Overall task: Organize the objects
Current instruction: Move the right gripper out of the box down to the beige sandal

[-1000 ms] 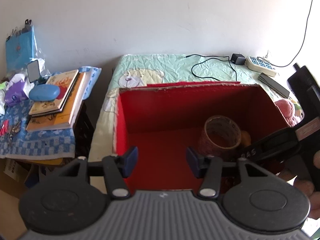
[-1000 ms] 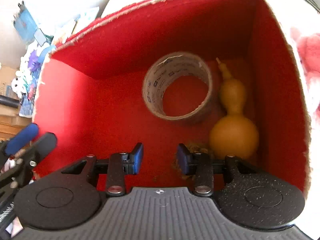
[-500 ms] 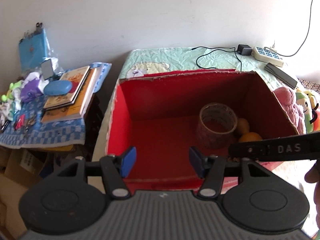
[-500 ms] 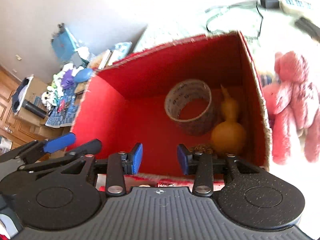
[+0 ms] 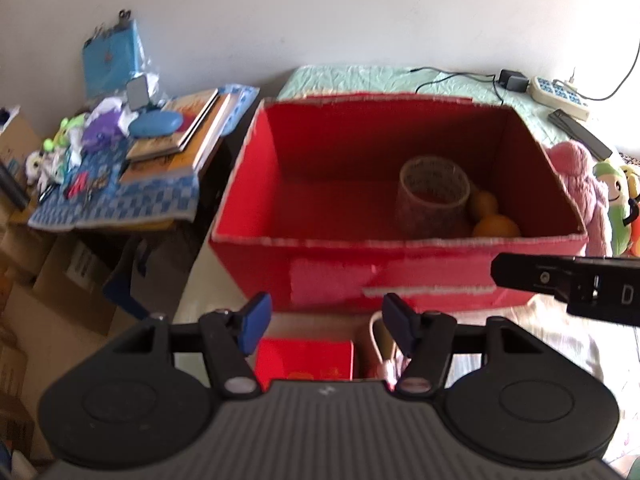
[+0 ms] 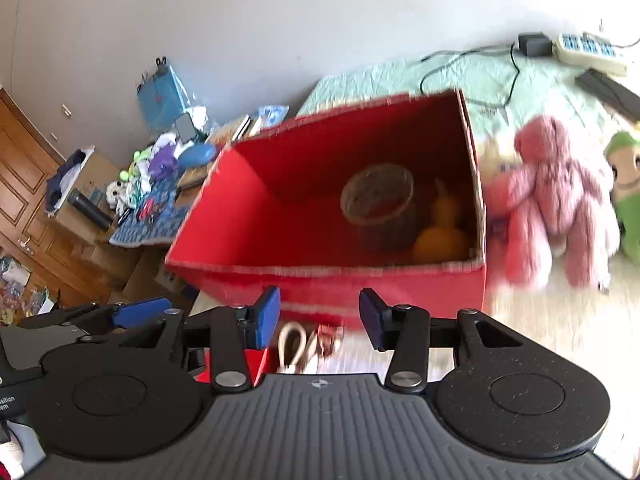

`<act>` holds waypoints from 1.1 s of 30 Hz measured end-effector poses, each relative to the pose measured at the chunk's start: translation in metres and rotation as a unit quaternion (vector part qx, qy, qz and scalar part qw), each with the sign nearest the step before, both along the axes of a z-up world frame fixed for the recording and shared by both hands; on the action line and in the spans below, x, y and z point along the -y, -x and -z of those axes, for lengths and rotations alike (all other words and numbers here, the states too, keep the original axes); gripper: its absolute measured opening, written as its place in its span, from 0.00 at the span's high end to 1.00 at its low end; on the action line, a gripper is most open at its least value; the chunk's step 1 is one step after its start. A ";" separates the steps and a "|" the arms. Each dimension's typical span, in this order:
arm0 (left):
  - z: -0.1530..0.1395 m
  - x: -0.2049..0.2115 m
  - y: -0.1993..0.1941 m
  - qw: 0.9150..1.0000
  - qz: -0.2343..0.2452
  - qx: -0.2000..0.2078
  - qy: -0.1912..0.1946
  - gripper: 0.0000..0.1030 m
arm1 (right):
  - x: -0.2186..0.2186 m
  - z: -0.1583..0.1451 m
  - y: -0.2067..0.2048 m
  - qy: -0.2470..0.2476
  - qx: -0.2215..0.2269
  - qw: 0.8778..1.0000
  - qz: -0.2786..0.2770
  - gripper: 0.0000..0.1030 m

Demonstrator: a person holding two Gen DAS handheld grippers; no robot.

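Note:
A red cardboard box stands open on the bed. Inside lie a roll of brown tape and a yellow gourd at its right end. My left gripper hangs in front of the box's near wall, its jaws opening with nothing between them. My right gripper is also before the box, jaws opening and empty; its finger shows as a black bar at the left wrist view's right. Below the fingers lie a small red box and a cream loop-handled item.
A pink plush toy and a green plush lie right of the box. A power strip, cable and dark remote sit behind it. A cluttered side table with books stands left, cardboard cartons beneath.
Both grippers have pulled back out of the red box toward its near side, so its front wall now shows. Both jaws stand wider. The tape and gourd stayed in the box.

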State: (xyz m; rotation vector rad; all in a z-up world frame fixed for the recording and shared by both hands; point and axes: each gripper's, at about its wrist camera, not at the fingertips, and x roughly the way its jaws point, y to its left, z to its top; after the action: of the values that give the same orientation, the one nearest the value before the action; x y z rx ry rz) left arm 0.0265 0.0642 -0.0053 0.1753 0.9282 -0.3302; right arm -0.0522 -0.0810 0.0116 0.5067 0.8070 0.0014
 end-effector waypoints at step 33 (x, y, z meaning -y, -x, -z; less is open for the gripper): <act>0.054 0.005 0.028 0.996 0.052 -0.070 -0.037 0.31 | -0.012 0.053 0.014 -0.095 -0.093 0.991 0.015 0.50</act>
State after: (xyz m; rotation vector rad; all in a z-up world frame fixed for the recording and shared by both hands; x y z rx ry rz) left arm -0.0011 0.0588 -0.0592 0.2713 1.0727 -0.4084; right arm -0.0665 -0.0692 -0.0416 0.7076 0.9879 0.0026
